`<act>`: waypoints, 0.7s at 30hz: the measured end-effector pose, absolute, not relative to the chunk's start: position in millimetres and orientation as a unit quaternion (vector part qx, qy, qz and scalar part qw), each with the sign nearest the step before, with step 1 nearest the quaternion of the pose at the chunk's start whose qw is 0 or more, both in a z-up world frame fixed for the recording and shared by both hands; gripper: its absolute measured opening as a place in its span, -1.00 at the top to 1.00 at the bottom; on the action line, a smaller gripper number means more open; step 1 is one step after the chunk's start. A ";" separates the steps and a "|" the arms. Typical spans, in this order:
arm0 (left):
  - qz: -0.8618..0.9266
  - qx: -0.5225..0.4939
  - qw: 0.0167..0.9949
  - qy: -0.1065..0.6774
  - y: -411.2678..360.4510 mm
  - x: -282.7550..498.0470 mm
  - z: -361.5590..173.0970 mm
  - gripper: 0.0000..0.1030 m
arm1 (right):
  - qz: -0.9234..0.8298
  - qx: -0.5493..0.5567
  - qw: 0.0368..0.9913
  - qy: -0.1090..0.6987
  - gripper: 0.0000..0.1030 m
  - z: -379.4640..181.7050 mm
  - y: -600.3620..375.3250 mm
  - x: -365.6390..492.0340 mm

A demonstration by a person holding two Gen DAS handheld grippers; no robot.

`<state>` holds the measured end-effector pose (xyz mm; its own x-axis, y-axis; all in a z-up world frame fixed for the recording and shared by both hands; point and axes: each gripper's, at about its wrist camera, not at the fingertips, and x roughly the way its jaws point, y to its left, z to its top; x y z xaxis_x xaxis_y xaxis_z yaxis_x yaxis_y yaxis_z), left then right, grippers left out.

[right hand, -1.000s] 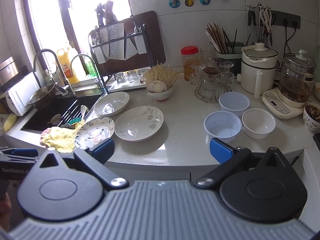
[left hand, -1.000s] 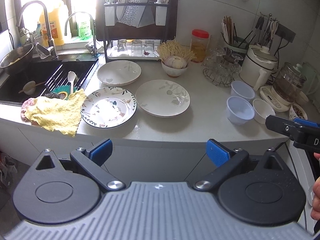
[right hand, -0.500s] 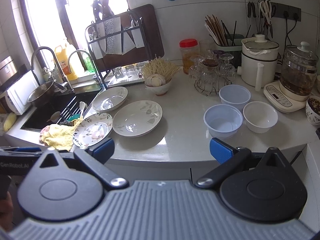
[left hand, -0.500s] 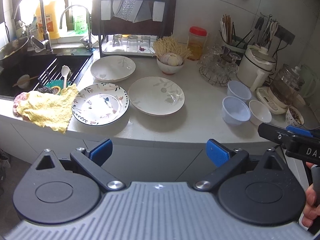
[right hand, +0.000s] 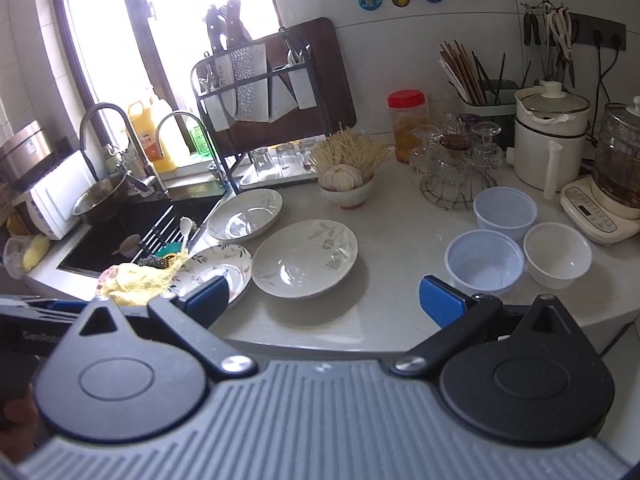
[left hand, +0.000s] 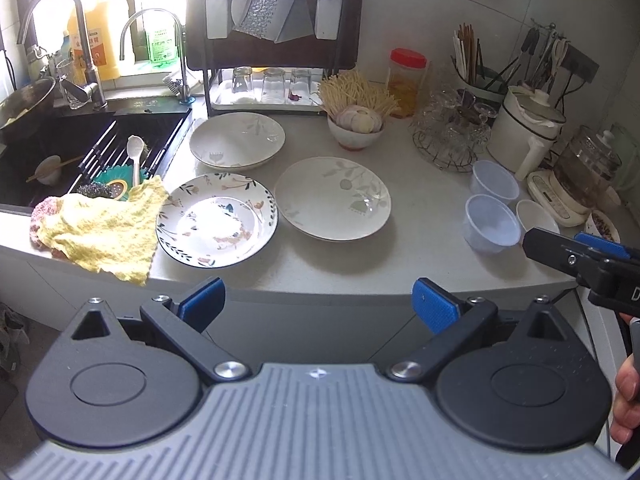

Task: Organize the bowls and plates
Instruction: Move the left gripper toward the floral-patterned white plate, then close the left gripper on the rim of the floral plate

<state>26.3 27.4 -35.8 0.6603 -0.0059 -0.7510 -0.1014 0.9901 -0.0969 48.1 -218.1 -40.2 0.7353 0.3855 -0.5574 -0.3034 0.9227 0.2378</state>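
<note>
Three plates lie on the grey counter: a floral-rimmed plate [left hand: 217, 219] [right hand: 224, 266] at front left, a white leaf-patterned plate [left hand: 333, 197] [right hand: 306, 257] in the middle, and a second white plate [left hand: 237, 140] [right hand: 245, 213] behind by the sink. Two translucent bluish bowls [left hand: 492, 224] [right hand: 485, 261], [left hand: 494, 181] [right hand: 505, 208] and a white bowl [left hand: 536, 216] [right hand: 557, 254] stand at right. My left gripper [left hand: 319, 305] is open and empty, in front of the counter edge. My right gripper [right hand: 323, 299] is open and empty, at the counter's front edge.
A yellow cloth [left hand: 100, 229] hangs over the sink edge by the floral plate. A sink [left hand: 72, 148], a dish rack with glasses [left hand: 272, 80], a garlic bowl [left hand: 356, 128], a wire glass holder [left hand: 450, 136], a white pot [left hand: 524, 128] and a kettle [left hand: 588, 176] line the back.
Both grippers have moved slightly closer to the counter, so the plates and bowls look a little larger. Both stay open; nothing on the counter has moved.
</note>
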 end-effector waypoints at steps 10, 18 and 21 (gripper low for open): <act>-0.009 -0.044 0.909 0.415 84.5 86.0 -36.1 -0.97 | 0.158 0.075 0.933 0.315 -1.00 -48.4 -175.7 81.6; -0.044 -0.046 0.903 0.426 129.3 137.3 -48.7 -0.97 | 0.119 0.103 0.930 0.333 -1.00 -67.1 -138.1 111.5; -0.056 -0.041 0.900 0.430 142.8 152.5 -56.8 -0.97 | 0.114 0.102 0.929 0.336 -1.00 -72.8 -123.3 122.1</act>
